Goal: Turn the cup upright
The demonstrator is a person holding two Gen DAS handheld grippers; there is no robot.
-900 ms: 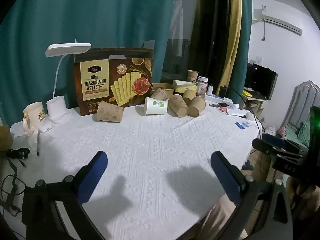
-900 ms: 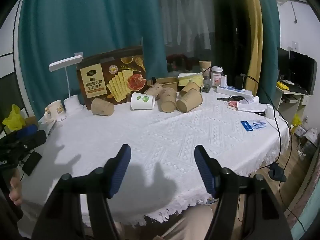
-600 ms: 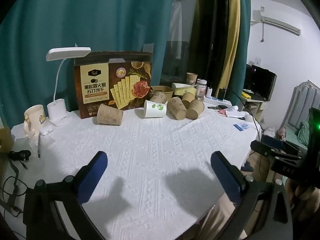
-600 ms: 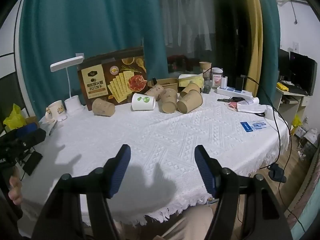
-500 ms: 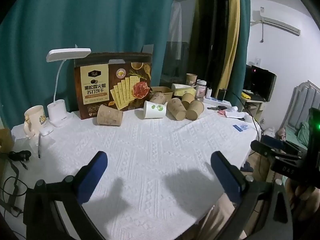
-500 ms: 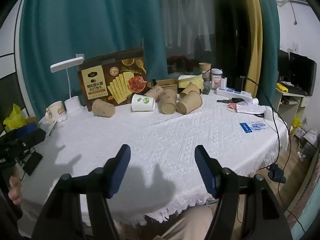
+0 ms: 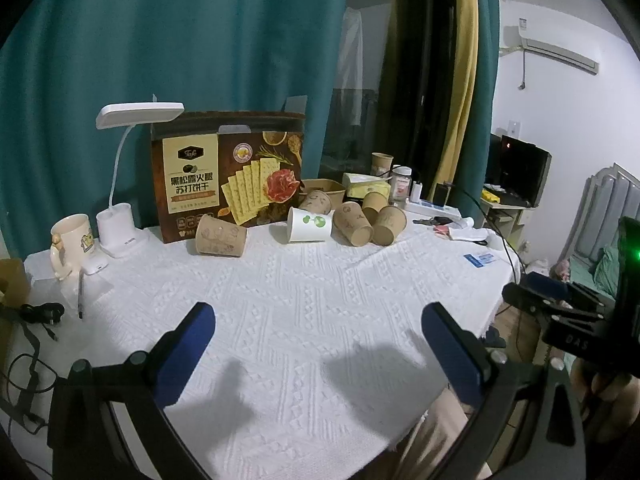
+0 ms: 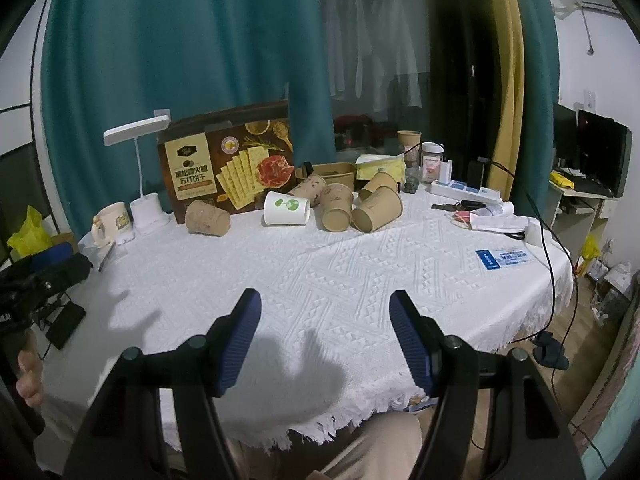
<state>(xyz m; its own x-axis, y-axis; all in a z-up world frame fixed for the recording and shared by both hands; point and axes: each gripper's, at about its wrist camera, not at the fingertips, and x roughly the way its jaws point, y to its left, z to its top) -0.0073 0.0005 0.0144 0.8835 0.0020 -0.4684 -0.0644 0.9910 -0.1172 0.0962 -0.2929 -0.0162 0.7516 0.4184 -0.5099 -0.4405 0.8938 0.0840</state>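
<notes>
Nothing is flipped yet: the brown and white paper cups all lie on their sides at the white tablecloth's far edge, well beyond the left gripper and right gripper, both gaping and empty.

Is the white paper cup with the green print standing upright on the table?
No, the white cup lies on its side on the tablecloth, beside tipped brown cups.
</notes>
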